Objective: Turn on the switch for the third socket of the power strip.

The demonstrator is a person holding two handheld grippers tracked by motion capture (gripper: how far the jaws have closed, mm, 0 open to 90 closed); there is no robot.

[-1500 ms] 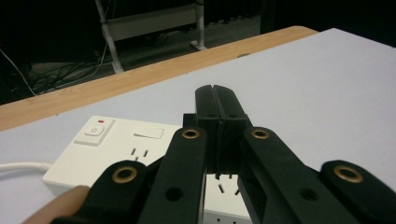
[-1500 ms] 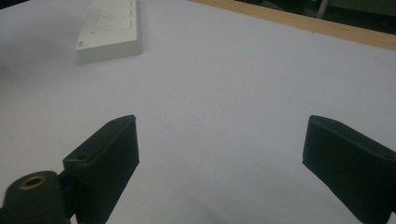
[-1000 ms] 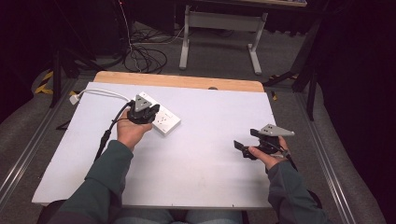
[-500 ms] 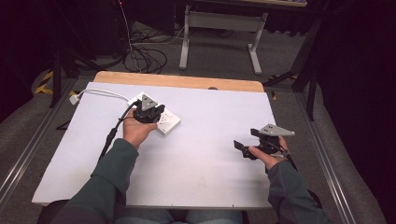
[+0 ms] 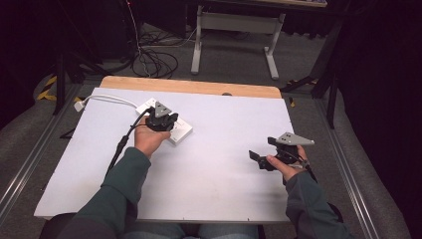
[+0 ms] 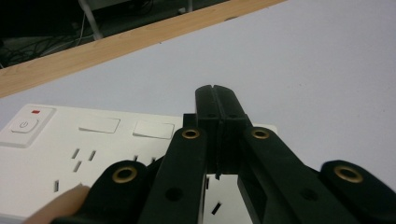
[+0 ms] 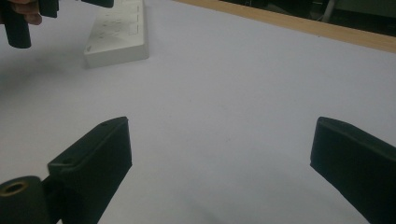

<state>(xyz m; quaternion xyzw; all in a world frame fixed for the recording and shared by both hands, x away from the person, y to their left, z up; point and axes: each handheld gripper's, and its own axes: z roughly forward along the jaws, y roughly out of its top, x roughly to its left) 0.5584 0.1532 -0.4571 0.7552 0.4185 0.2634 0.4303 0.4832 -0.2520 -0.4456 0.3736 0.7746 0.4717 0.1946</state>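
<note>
From the high view, a white rectangular plastic power strip [image 5: 175, 128] lies on the left part of the white-topped table [image 5: 224, 164], which has a pale wooden strip along its far edge. A white cable [image 5: 112, 98] runs from the strip's far end toward the table's left edge. The left gripper [image 5: 162, 121], black with a grey three-cornered plate on top, sits over the power strip, held by the person's left hand [image 5: 149, 139] in a dark green sleeve. The right gripper [image 5: 263, 157] is held well apart from the strip, near the table's right edge, above bare tabletop.

In the left gripper view, the left gripper [image 6: 216, 100] has its two black jaws pressed together with nothing between them, their tips above the strip's near end. The power strip [image 6: 70, 149] shows a round power button with a red mark beside it, two blank white rectangles and rows of socket slots. A fingertip [image 6: 60, 205] rests at the lower left.

In the right gripper view, the right gripper [image 7: 219, 144] has its jaws spread wide over empty white surface. The power strip [image 7: 119, 32] lies far off at the upper left.
</note>
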